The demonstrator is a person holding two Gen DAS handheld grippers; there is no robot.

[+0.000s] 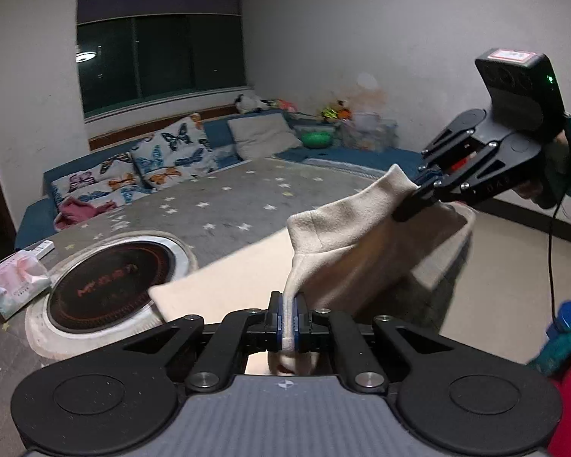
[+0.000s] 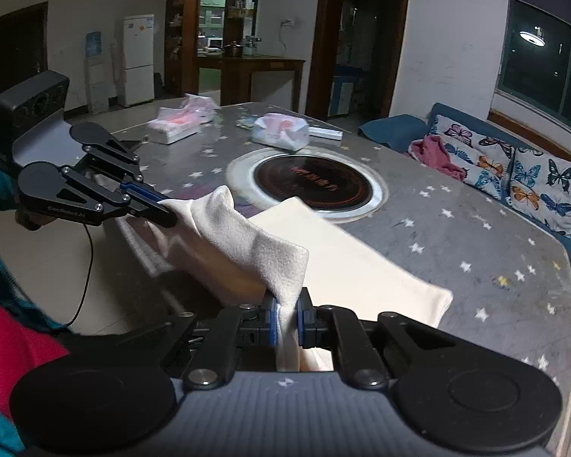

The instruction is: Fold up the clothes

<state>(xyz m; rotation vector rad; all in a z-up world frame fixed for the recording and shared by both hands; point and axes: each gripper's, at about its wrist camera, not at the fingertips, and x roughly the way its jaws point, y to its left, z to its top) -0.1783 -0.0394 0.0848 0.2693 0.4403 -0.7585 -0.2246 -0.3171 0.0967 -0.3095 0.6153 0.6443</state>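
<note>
Two grippers, one cream cloth (image 1: pixel 346 240).

Your left gripper (image 1: pixel 288 318) pinches one edge tight, and your right gripper (image 2: pixel 288 318) pinches another. You hold that part up between them; the rest lies flat on the starry table (image 2: pixel 495 236), touching the round black cooker (image 2: pixel 312 184).

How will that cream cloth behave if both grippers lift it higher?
Probably floppy: the cream cloth sags between the left gripper and right gripper. Likely light, and its fleecy surface should resist slipping from the shut jaws.
</note>
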